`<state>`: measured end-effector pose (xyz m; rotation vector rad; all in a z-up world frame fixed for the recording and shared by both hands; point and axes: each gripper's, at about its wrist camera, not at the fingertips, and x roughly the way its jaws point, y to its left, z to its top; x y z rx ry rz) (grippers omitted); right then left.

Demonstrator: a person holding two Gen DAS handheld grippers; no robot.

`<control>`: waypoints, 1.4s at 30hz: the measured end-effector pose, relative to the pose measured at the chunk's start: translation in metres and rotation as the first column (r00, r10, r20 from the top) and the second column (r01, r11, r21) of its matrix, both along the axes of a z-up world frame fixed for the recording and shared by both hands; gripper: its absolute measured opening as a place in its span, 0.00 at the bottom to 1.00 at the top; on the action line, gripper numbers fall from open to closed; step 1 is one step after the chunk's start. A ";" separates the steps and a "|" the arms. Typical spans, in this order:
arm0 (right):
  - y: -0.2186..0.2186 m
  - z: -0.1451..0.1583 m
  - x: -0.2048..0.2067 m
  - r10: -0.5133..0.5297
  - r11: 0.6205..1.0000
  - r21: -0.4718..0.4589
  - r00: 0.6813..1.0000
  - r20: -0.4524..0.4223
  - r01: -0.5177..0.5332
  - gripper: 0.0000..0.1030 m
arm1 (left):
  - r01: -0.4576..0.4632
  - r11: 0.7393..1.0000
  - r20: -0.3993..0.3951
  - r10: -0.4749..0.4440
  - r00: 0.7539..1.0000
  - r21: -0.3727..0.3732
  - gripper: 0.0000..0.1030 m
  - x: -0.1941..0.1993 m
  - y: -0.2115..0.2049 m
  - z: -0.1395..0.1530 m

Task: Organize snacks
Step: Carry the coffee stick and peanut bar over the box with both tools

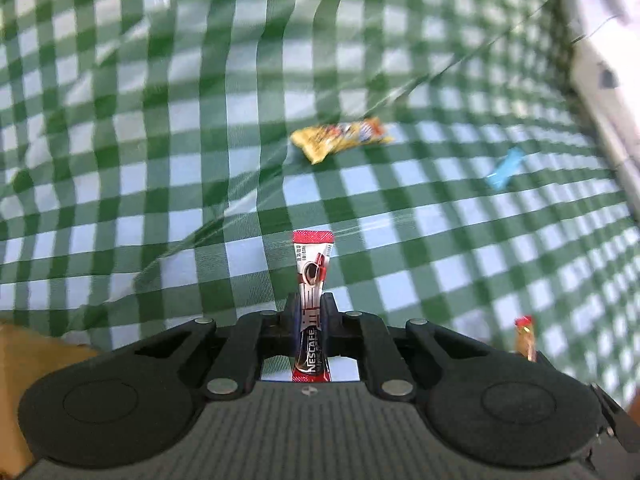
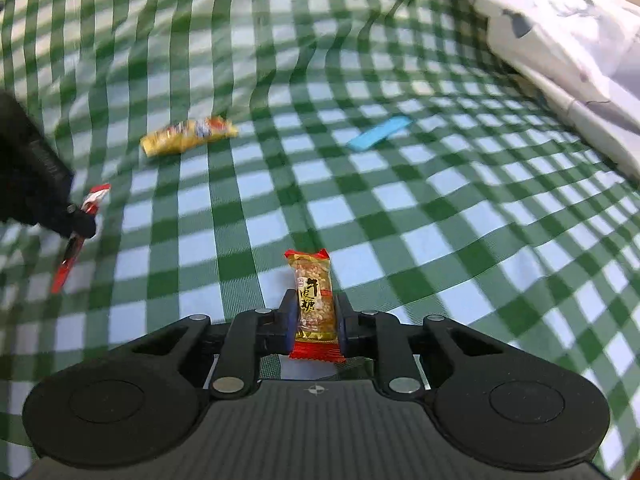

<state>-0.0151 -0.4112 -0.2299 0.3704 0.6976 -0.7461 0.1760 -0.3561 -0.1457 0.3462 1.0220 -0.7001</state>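
Over the green checked cloth, both grippers carry loads. Left gripper is clamped on a red Nescafe coffee stick; right gripper is clamped on a peanut candy bar. Yellow snack packet and blue wrapper lie well apart on the cloth beyond. Recommendation: hold both grips firm, carry level, and release only at the sorting spot, which is not visible.

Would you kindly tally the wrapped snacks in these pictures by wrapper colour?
Red and white coffee stick sachet: 1
Gold and red peanut candy bar: 1
Yellow crinkled snack packet: 1
Flat light-blue wrapped strip: 1
Total: 4
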 end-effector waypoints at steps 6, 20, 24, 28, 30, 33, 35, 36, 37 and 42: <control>0.033 0.059 -0.041 0.007 1.000 -0.011 0.995 0.103 -0.006 0.19 | 0.045 0.995 0.050 -0.041 0.998 -0.094 0.10 -0.061 0.054 0.066; 0.209 0.161 -0.128 0.309 0.949 -0.009 0.925 0.220 -0.314 0.19 | -0.050 0.986 0.172 0.078 0.982 -0.161 0.10 -0.192 0.302 0.159; 0.259 0.173 -0.138 0.411 0.906 0.014 0.885 0.219 -0.424 0.19 | -0.124 0.980 0.179 0.152 0.972 -0.156 0.10 -0.215 0.372 0.164; 0.308 0.180 -0.144 0.516 0.850 0.006 0.836 0.188 -0.526 0.19 | -0.182 0.970 0.171 0.209 0.963 -0.160 0.10 -0.232 0.426 0.164; 0.330 0.182 -0.145 0.558 0.825 -0.012 0.813 0.163 -0.564 0.19 | -0.202 0.966 0.174 0.230 0.957 -0.164 0.10 -0.241 0.445 0.162; 0.352 0.189 -0.149 0.589 0.807 -0.047 0.796 0.141 -0.589 0.19 | -0.218 0.960 0.170 0.247 0.954 -0.175 0.10 -0.253 0.467 0.160; 0.362 0.196 -0.153 0.595 0.803 -0.074 0.792 0.134 -0.591 0.19 | -0.224 0.956 0.162 0.256 0.953 -0.189 0.10 -0.259 0.474 0.159; 0.366 0.199 -0.155 0.596 0.803 -0.084 0.792 0.132 -0.590 0.19 | -0.227 0.953 0.160 0.261 0.952 -0.200 0.10 -0.263 0.478 0.159; 0.370 0.201 -0.158 0.597 0.802 -0.094 0.792 0.130 -0.589 0.19 | -0.229 0.950 0.159 0.264 0.951 -0.211 0.10 -0.265 0.482 0.160; 0.384 0.209 -0.173 0.603 0.797 -0.135 0.788 0.121 -0.589 0.19 | -0.228 0.942 0.177 0.275 0.945 -0.248 0.10 -0.279 0.494 0.167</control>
